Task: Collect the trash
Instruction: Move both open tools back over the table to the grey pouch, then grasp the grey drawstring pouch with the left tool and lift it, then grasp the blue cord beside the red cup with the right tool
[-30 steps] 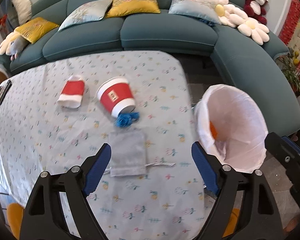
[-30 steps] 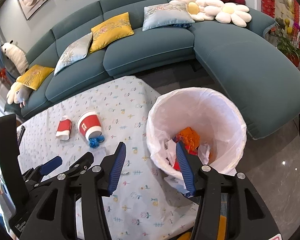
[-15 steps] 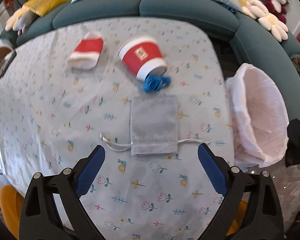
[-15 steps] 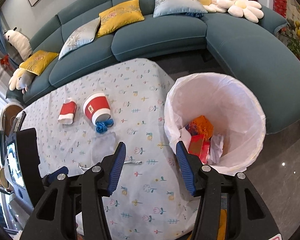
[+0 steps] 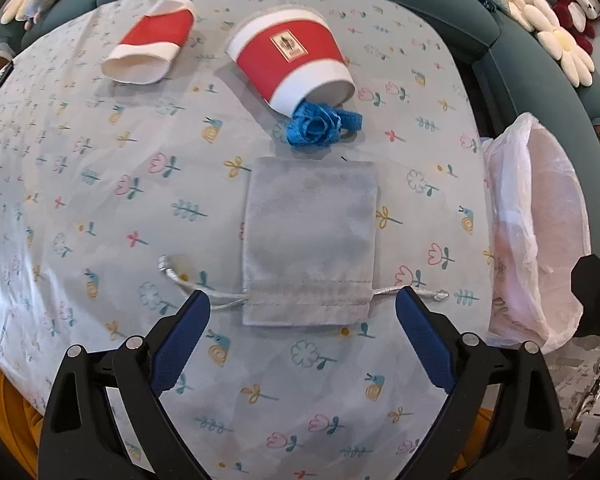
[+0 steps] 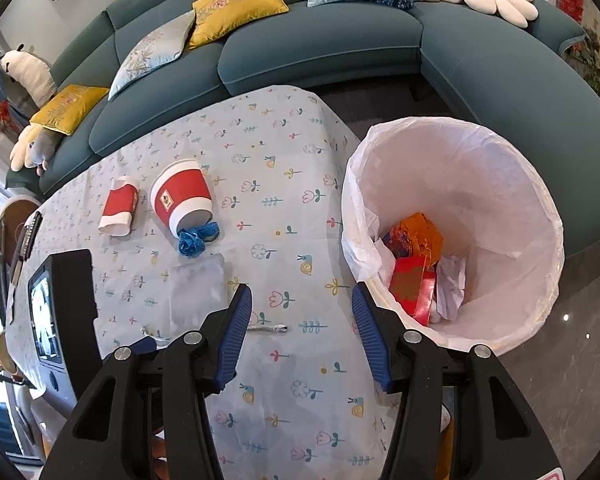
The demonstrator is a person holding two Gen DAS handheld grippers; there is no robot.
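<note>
since the earlier shot the left gripper (image 5: pixel 302 316) dropped closer over the grey pouch (image 5: pixel 310 240), jaws just widened, spread either side of its hem, probably not touching. right gripper (image 6: pixel 300 322) half-open, empty. bin (image 6: pixel 500 152) at 3 o'clock.

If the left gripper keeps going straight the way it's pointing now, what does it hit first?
Most likely the grey pouch. The left gripper points steeply down at the table, its jaws open and straddling the pouch's drawstring end, nothing between them yet. Depth is hard to judge, so it may land on the cloth just short of it.
</note>
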